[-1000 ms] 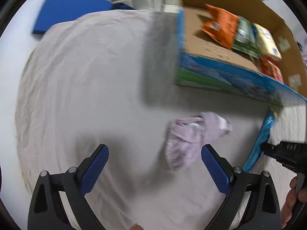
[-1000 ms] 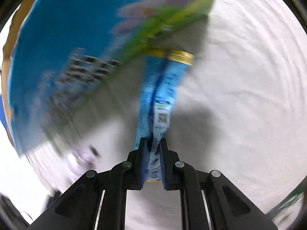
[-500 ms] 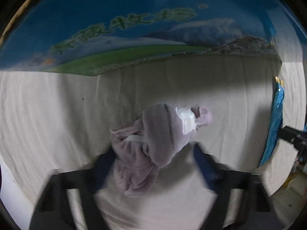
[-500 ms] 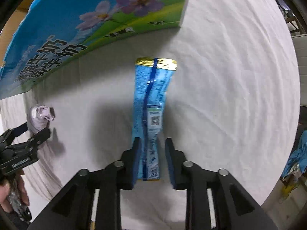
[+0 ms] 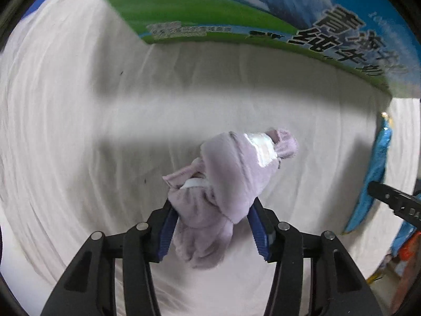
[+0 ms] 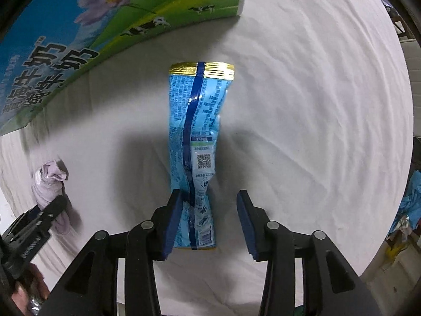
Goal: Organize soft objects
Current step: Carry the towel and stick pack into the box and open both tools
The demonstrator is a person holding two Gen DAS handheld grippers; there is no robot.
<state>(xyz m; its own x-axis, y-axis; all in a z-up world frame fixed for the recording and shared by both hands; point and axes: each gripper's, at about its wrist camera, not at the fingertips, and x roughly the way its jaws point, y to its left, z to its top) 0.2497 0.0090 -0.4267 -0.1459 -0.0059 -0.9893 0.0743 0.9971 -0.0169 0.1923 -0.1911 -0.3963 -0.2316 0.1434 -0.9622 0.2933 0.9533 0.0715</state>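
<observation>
Left gripper [image 5: 211, 226] jaws clamp lilac cloth [image 5: 223, 184]; right gripper [image 6: 209, 221] jaws apart around blue packet [image 6: 196, 142]

A bundle of pale lilac fleecy cloth [image 5: 223, 184], crumpled and folded over itself with a glossy white patch on its far side, lay on the white sheet near the carton's printed wall, its near end pinched between blue pads. To its right, a light blue snack packet [image 6: 196, 155] with a gold crimped far edge, a dark blue seam down its back and a QR code lay lengthwise on the sheet, creased and pinched in at the middle, label side down
</observation>
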